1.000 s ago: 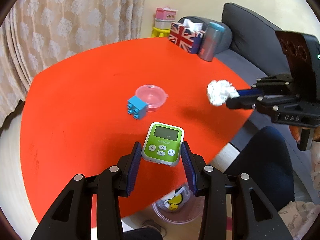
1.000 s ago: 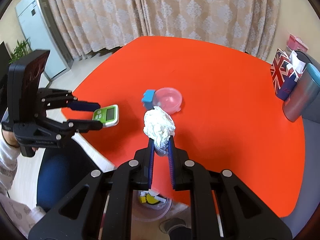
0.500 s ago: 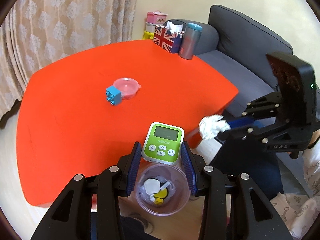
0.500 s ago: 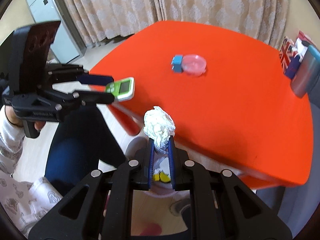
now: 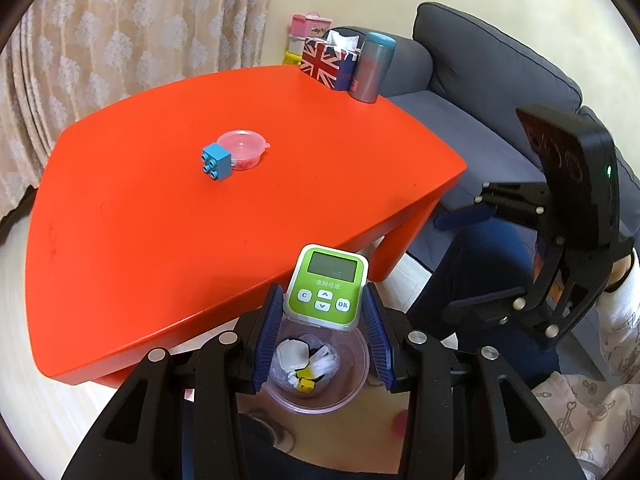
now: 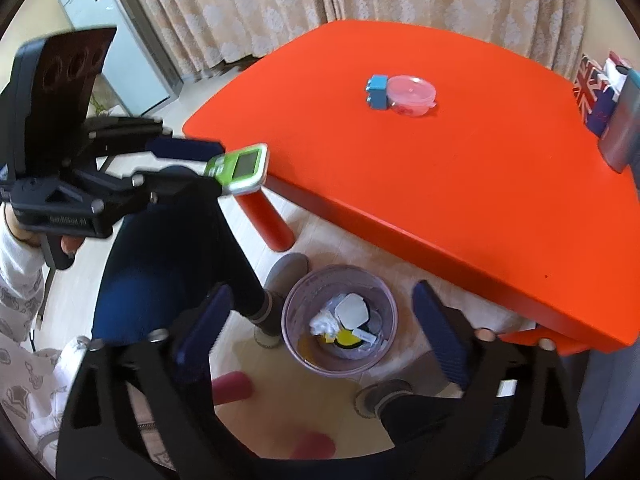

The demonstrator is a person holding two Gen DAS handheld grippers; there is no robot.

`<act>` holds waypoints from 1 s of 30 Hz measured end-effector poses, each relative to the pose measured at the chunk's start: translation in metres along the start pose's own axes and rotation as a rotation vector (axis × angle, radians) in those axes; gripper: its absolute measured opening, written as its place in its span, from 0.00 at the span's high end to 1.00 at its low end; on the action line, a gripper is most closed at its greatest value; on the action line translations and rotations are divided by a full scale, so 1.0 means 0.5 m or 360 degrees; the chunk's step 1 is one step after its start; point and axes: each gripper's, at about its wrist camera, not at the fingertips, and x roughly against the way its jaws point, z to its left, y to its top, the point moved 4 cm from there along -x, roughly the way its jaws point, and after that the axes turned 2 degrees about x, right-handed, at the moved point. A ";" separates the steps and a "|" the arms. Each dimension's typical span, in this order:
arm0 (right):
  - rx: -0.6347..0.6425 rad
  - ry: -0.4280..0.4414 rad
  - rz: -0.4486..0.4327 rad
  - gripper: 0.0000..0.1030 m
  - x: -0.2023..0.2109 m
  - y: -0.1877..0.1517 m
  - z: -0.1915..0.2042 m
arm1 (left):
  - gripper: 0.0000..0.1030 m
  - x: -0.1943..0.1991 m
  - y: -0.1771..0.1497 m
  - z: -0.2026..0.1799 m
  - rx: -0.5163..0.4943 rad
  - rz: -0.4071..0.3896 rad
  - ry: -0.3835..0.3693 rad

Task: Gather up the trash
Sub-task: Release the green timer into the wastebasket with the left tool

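My left gripper [image 5: 322, 334] is shut on a green-and-white handheld device [image 5: 326, 288] and holds it above the clear plastic trash bin [image 5: 352, 384] on the floor. The device also shows in the right wrist view [image 6: 242, 170], between the left gripper's fingers. My right gripper [image 6: 320, 326] is open and empty, right above the trash bin [image 6: 296, 344]. A crumpled white tissue [image 6: 326, 322] lies inside the bin among other scraps. The right gripper shows at the right of the left wrist view [image 5: 464, 260].
The red table [image 5: 160, 216] holds a blue toy block [image 5: 216, 162], a pink lidded cup [image 5: 242, 154], a Union Jack tissue box [image 5: 328, 62] and a grey tumbler [image 5: 372, 68]. A grey sofa [image 5: 488, 76] stands behind. The person's legs and slippered feet [image 6: 286, 270] are beside the bin.
Both grippers moved back off the table over the bin. The right gripper opened and the white tissue dropped into the bin. The left gripper still holds the green device.
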 end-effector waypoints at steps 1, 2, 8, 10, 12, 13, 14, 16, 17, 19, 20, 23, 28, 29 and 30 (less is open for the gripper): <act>-0.0004 -0.0009 -0.0007 0.08 0.003 0.002 -0.002 | 0.61 -0.001 -0.002 0.000 0.0000 0.0006 -0.0002; -0.0007 -0.0016 -0.0009 0.07 0.005 0.004 -0.003 | 0.61 -0.002 -0.004 -0.001 -0.0002 0.0011 -0.0002; -0.0036 -0.0055 -0.0019 0.05 0.011 0.007 -0.015 | 0.61 -0.008 -0.011 -0.007 -0.0003 0.0032 -0.0010; -0.0041 -0.0071 -0.0024 0.05 0.014 0.008 -0.020 | 0.61 -0.013 -0.014 -0.010 -0.0005 0.0043 -0.0016; -0.0045 -0.0090 -0.0030 0.05 0.017 0.008 -0.023 | 0.61 -0.019 -0.014 -0.013 -0.0010 0.0054 -0.0020; -0.0052 -0.0093 -0.0036 0.05 0.020 0.009 -0.026 | 0.61 -0.021 -0.015 -0.016 -0.0013 0.0060 -0.0023; -0.0057 -0.0096 -0.0040 0.05 0.022 0.008 -0.028 | 0.61 -0.023 -0.015 -0.018 -0.0016 0.0063 -0.0025; -0.0067 -0.0101 -0.0049 0.05 0.027 0.007 -0.032 | 0.61 -0.025 -0.016 -0.021 -0.0021 0.0069 -0.0030; -0.0075 -0.0105 -0.0052 0.05 0.030 0.007 -0.035 | 0.61 -0.026 -0.016 -0.023 -0.0024 0.0072 -0.0029; -0.0084 -0.0110 -0.0056 0.05 0.033 0.006 -0.039 | 0.61 -0.030 -0.016 -0.024 -0.0027 0.0081 -0.0032; -0.0085 -0.0111 -0.0059 0.05 0.034 0.005 -0.040 | 0.61 -0.033 -0.015 -0.026 -0.0029 0.0084 -0.0032; -0.0092 -0.0115 -0.0070 0.05 0.040 0.005 -0.042 | 0.61 -0.039 -0.015 -0.029 -0.0034 0.0095 -0.0034; -0.0108 -0.0121 -0.0089 0.05 0.048 0.007 -0.049 | 0.61 -0.043 -0.014 -0.035 -0.0051 0.0104 -0.0040; -0.0113 -0.0122 -0.0094 0.05 0.050 0.007 -0.052 | 0.61 -0.043 -0.014 -0.036 -0.0055 0.0104 -0.0042; -0.0118 -0.0123 -0.0097 0.05 0.051 0.007 -0.053 | 0.61 -0.044 -0.014 -0.038 -0.0059 0.0105 -0.0044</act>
